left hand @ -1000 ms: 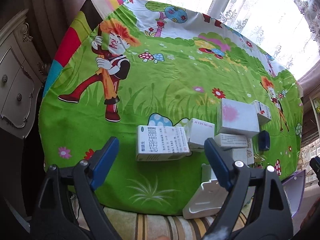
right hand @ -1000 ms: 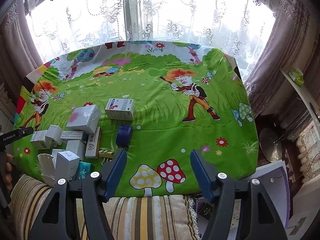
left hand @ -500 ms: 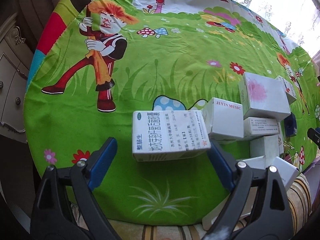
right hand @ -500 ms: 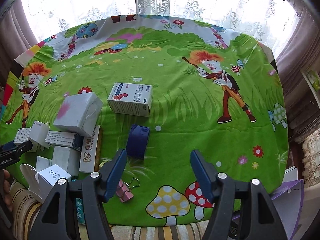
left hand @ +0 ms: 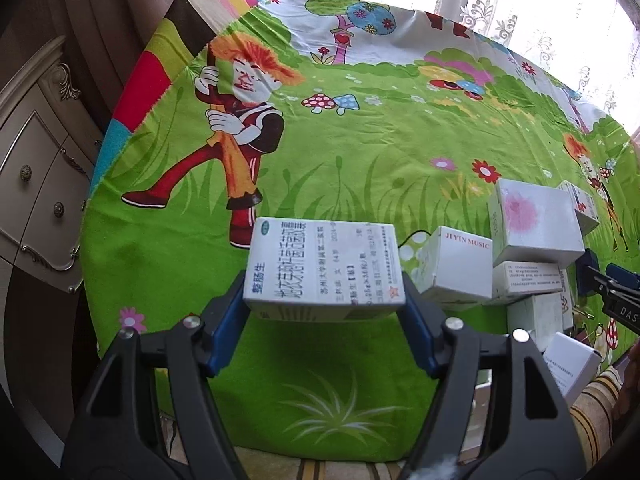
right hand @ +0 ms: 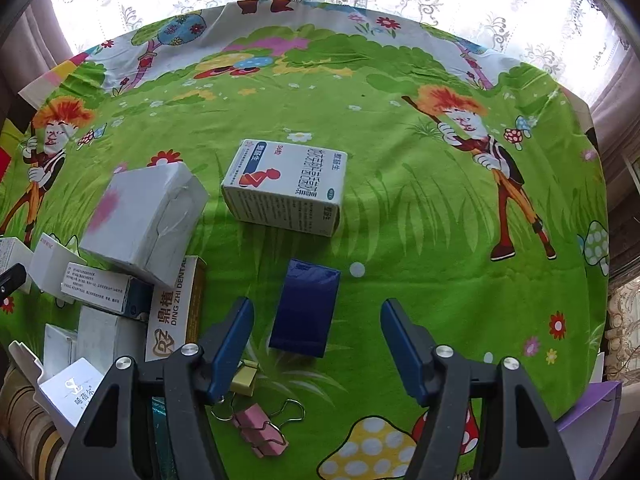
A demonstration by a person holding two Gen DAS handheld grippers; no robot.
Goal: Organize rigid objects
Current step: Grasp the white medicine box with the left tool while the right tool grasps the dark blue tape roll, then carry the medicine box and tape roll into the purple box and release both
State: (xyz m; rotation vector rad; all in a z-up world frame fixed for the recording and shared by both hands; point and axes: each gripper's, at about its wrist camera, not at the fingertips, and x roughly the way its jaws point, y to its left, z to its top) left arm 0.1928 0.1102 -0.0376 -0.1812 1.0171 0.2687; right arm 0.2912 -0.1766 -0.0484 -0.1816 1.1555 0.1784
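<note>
A white medicine box with blue print point(left hand: 324, 272) sits between the blue pads of my left gripper point(left hand: 324, 304). The jaws are closing and both pads touch its ends. To its right stand a white JIYIN MUSIC box point(left hand: 456, 268) and a white box with a pink stain point(left hand: 536, 220), among several small cartons. In the right wrist view my right gripper point(right hand: 316, 314) hangs open over a dark blue box point(right hand: 304, 312), which lies between the fingers untouched. Beyond it lies a white medicine box with a red figure point(right hand: 286, 186).
A green cartoon cloth point(left hand: 360, 140) covers the table. A DING ZHI DENTAL carton point(right hand: 176, 308) and other cartons crowd the near left. A pink binder clip point(right hand: 260, 428) and a yellow one point(right hand: 244, 376) lie by the right gripper's left finger. A drawer cabinet point(left hand: 36, 184) stands left.
My left gripper's jaws have closed in from wide apart onto the white medicine box. My right gripper has dropped and come closer over the dark blue box.
</note>
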